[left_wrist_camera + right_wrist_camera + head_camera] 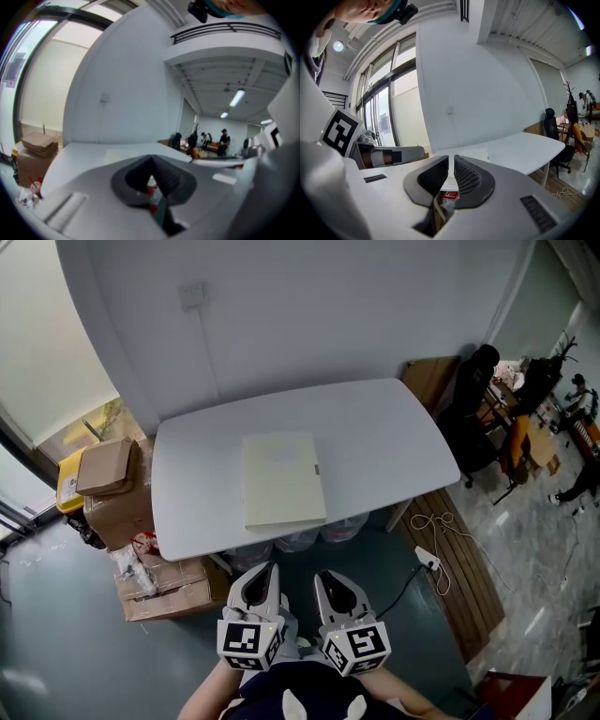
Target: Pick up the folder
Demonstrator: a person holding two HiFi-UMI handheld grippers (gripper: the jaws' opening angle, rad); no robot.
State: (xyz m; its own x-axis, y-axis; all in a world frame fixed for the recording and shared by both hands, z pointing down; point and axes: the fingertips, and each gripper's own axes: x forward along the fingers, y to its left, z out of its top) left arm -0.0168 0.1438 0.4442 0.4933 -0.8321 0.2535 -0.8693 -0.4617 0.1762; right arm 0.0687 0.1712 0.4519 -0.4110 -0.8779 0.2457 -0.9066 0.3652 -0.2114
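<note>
Left gripper (257, 592) and right gripper (337, 594) are held closed and empty short of the table (394, 442), where a pale cream folder (282, 479) lies flat.

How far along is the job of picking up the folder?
Done: nothing yet; the folder lies flat on the table, untouched. In hand: the left tongs and right tongs, both shut and empty, are short of the table's edge. Remaining: reach, grip, lift.
</note>
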